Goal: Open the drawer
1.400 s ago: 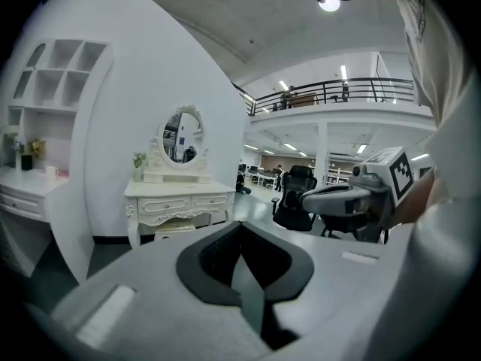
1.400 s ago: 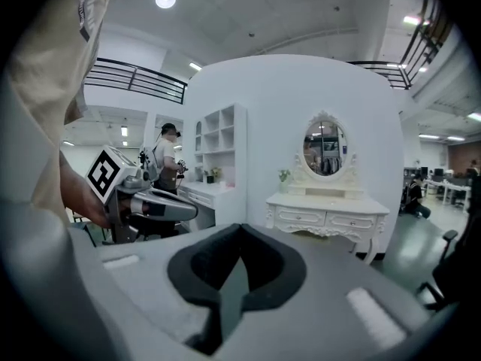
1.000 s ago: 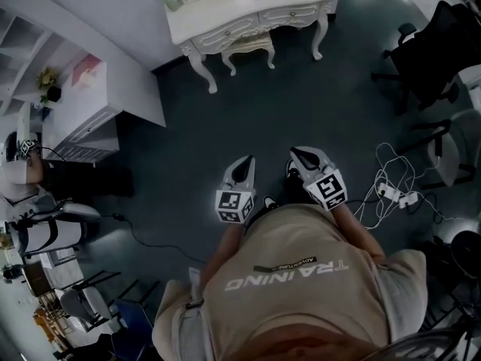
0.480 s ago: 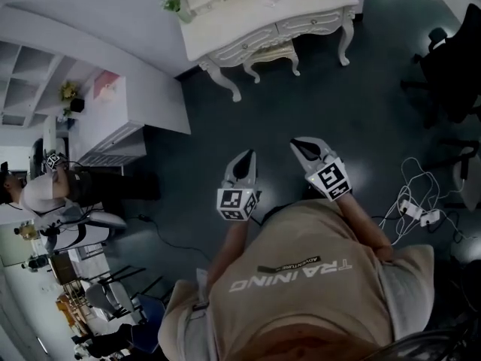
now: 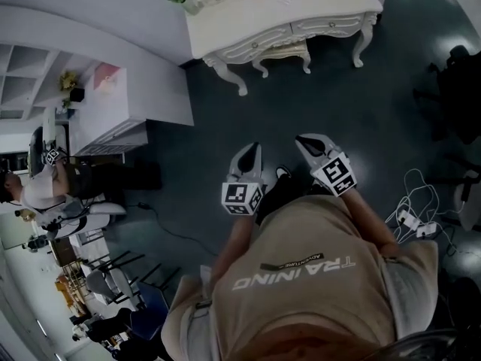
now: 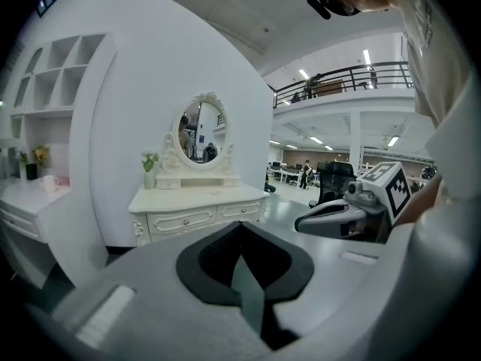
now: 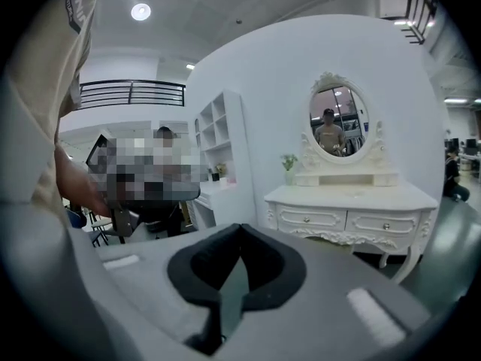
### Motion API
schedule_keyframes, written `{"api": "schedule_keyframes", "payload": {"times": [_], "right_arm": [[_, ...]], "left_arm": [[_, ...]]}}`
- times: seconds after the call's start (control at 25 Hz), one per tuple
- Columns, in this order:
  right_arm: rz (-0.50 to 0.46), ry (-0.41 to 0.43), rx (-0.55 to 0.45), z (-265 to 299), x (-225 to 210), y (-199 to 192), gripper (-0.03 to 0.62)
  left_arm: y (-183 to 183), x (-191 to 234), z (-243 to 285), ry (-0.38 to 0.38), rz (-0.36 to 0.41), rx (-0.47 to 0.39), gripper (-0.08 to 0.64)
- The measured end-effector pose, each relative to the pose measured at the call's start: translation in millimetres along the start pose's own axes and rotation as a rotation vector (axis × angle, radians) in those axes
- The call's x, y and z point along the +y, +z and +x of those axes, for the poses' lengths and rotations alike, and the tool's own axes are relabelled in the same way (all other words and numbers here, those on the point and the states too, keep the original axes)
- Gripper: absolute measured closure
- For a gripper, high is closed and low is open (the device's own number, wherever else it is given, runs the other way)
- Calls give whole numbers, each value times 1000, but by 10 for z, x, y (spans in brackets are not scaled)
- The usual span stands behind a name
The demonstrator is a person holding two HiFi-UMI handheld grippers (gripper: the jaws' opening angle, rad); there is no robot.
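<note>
Grippers — left gripper [image 5: 253, 150] and right gripper [image 5: 306, 141] both pinched closed, empty | drawer [image 5: 331, 27] in dressing table [image 5: 248, 17] front edge, straight ahead, well apart, its length crosswise | right gripper nearer

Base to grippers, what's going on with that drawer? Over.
Both shut, empty: left gripper, right gripper. Dressing table drawers closed, not reached yet. Only floor between; cables off to the right.

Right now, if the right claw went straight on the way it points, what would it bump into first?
Nothing close: the shut right claw has only bare floor just ahead. Farther on, it would probably meet the white dressing table, though depth is hard to judge.
</note>
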State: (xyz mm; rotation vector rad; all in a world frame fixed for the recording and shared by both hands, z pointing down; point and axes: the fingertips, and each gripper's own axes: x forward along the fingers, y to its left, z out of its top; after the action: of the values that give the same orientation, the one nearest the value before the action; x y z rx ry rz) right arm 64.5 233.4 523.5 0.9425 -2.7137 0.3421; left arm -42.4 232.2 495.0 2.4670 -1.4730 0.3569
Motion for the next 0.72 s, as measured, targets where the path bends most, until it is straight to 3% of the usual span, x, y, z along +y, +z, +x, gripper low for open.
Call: {"api": "schedule_keyframes", "payload": {"times": [0.28, 0.44, 0.72], "right_arm": [[-3, -68, 35, 575, -298, 256, 589], [-29, -117, 53, 937, -446, 567, 589], [-38, -173, 63, 1646, -612, 905, 589]], "left_arm": [[36, 665, 389, -50, -2, 31, 554], [265, 1072, 622, -96, 25, -1, 553], [393, 1872, 1020, -137, -9, -12, 553]]}}
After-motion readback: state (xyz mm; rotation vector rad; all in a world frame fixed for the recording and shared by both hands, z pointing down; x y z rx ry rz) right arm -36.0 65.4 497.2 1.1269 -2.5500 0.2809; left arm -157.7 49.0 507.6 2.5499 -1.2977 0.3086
